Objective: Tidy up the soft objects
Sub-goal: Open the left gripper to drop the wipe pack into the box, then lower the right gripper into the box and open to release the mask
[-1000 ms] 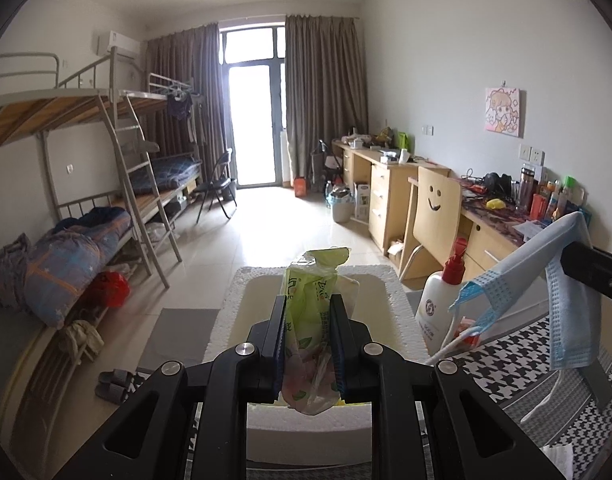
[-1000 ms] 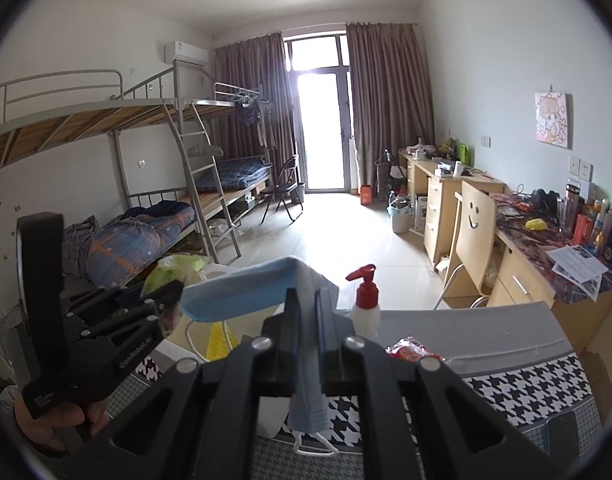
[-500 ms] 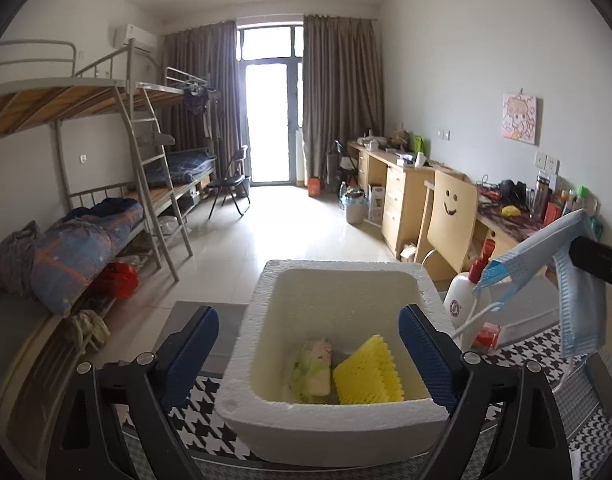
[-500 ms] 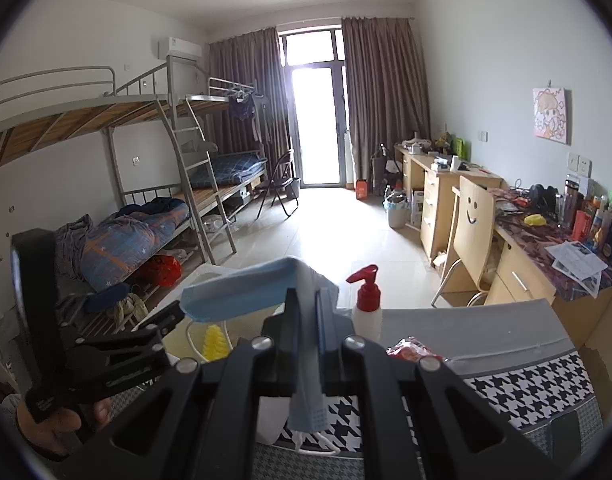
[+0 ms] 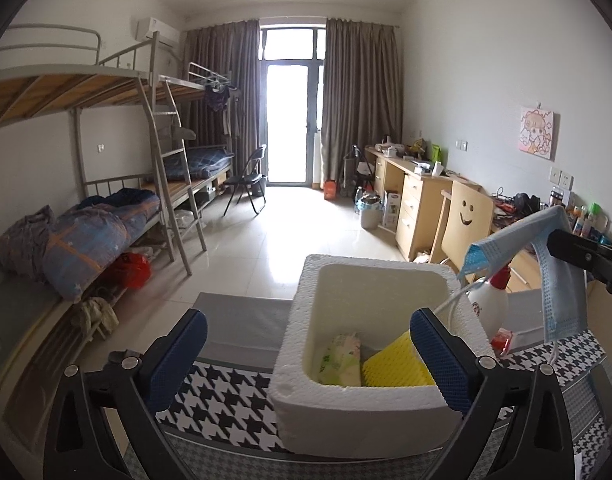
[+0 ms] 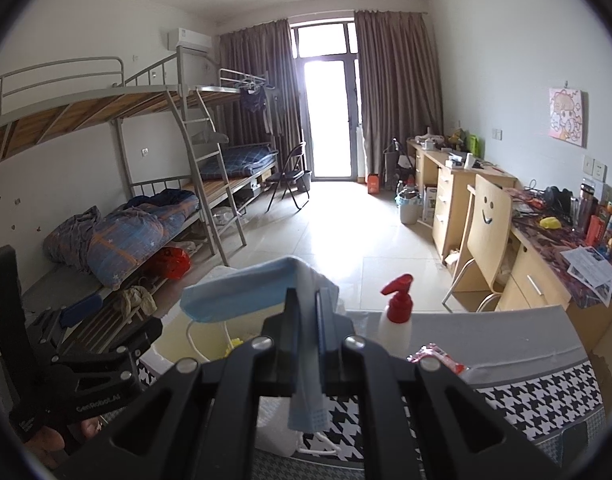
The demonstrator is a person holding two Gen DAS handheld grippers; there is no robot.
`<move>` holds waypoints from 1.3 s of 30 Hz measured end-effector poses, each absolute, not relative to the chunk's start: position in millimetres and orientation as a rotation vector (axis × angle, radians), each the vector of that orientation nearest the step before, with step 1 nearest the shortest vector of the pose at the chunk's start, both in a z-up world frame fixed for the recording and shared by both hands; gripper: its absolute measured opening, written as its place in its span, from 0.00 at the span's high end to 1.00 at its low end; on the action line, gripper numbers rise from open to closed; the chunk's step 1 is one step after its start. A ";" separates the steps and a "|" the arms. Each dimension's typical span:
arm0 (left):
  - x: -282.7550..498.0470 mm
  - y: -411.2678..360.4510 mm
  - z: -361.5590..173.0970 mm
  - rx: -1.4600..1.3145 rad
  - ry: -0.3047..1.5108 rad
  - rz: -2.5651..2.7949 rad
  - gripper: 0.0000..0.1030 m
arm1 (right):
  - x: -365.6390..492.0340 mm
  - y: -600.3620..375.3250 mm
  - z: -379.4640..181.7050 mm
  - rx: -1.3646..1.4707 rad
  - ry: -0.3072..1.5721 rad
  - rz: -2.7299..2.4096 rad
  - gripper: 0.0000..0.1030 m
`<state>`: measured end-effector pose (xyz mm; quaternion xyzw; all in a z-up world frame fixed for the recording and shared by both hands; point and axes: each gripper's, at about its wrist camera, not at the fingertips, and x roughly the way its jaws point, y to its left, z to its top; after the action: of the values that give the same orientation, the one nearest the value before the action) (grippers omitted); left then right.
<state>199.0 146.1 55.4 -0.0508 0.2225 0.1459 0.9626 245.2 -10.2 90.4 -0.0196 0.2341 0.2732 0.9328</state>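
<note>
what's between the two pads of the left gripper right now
In the left wrist view, the near left corner of the white foam box stands between them over the houndstooth cloth. The left gripper grips nothing; its jaws are opening.

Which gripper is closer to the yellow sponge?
Left. The left gripper hangs open right over the foam box holding the yellow sponge; the right gripper, clamping the blue mask, sits off beside the box.

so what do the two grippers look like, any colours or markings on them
Both are matte black frames with silver screws. The left gripper has wide black fingers faced with textured dark blue pads. The right gripper has narrow black fingers, one pad edge showing blue. White lettering runs along the left gripper's body in the right wrist view; no cables or sleeves show.
</note>
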 end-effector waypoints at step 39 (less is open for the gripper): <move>168.2 165.7 50.6 -0.169 0.438 0.330 0.01 | 275.3 53.8 53.5 -0.145 0.649 0.654 0.42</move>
<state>168.2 165.7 50.6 -0.0835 0.2158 0.1629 0.9591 275.3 53.8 53.5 -0.0698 0.3131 0.3151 0.8932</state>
